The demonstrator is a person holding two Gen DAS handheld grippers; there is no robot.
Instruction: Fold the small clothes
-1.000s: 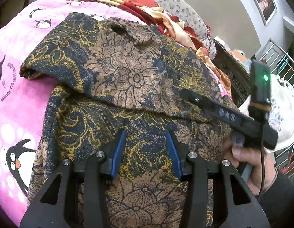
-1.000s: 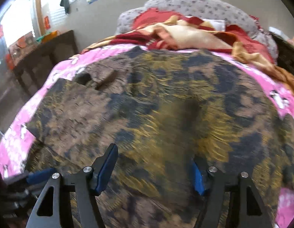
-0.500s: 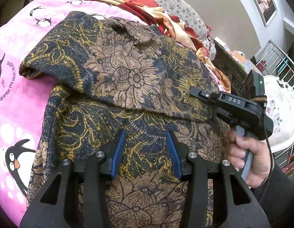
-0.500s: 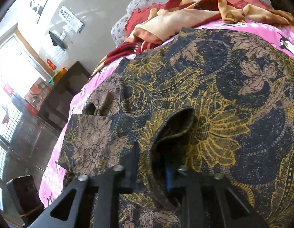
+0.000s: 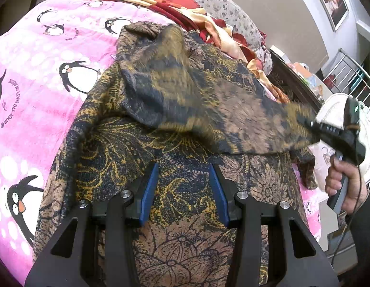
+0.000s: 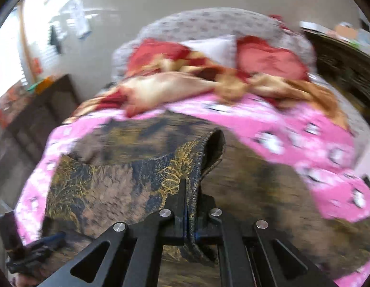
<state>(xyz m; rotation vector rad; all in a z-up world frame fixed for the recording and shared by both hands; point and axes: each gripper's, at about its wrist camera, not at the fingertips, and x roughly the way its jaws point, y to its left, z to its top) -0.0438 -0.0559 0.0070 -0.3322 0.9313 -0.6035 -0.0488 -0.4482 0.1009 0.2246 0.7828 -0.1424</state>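
A dark blue, brown and gold floral garment (image 5: pixel 185 167) lies on a pink penguin blanket (image 5: pixel 41 76). My left gripper (image 5: pixel 183 196) is open, its blue pads just above the garment's near part. My right gripper (image 6: pixel 190 205) is shut on a fold of the garment (image 6: pixel 127 181) and holds it lifted above the rest. In the left wrist view the right gripper (image 5: pixel 311 125) is at the right, with the raised flap (image 5: pixel 196 100) stretched from it towards the left.
A red and cream crumpled cloth (image 6: pixel 185 83) and a grey floral pillow (image 6: pixel 220 24) lie at the far end of the bed. Dark wooden furniture (image 6: pixel 32 119) stands left of the bed. A white chair (image 5: pixel 366 129) and railing are at the right.
My right gripper closed on a fold of the garment and lifted it, pulling the flap up and to the right. More pink blanket is uncovered. My left gripper stayed in place, open.
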